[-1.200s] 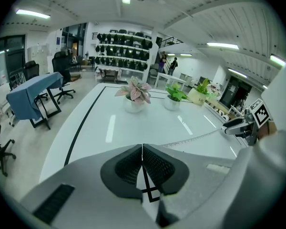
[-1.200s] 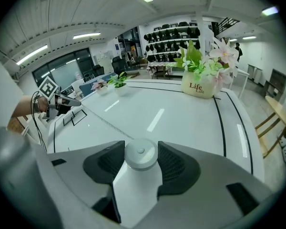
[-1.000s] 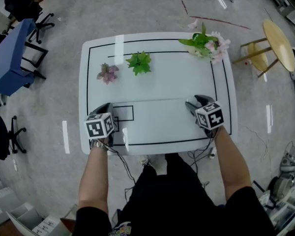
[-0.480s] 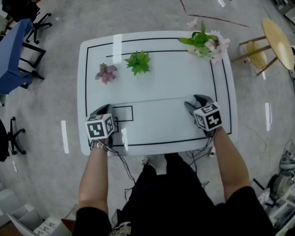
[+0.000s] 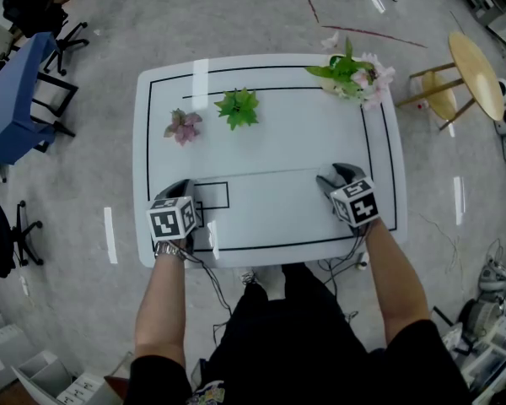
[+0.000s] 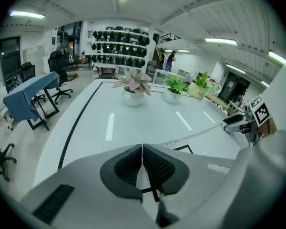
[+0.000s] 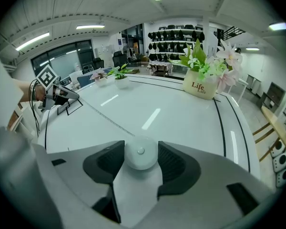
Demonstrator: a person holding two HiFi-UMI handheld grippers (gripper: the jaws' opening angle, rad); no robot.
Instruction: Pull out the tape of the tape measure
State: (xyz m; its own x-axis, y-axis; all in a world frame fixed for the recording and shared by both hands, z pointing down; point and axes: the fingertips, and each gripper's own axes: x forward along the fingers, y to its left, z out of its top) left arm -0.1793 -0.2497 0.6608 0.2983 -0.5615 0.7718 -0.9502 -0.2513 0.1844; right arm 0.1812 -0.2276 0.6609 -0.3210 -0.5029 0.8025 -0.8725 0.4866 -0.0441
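My left hand-held gripper [image 6: 142, 149], at 8 o'clock on the counter [image 5: 270, 142], is pinched shut on the end of the tape [image 6: 189, 136]. The tape lies stretched across the counter towards 3 o'clock. My right hand-held gripper [image 7: 140, 149], at 4 o'clock, clamps the round white tape measure [image 7: 141, 157] between both pads.
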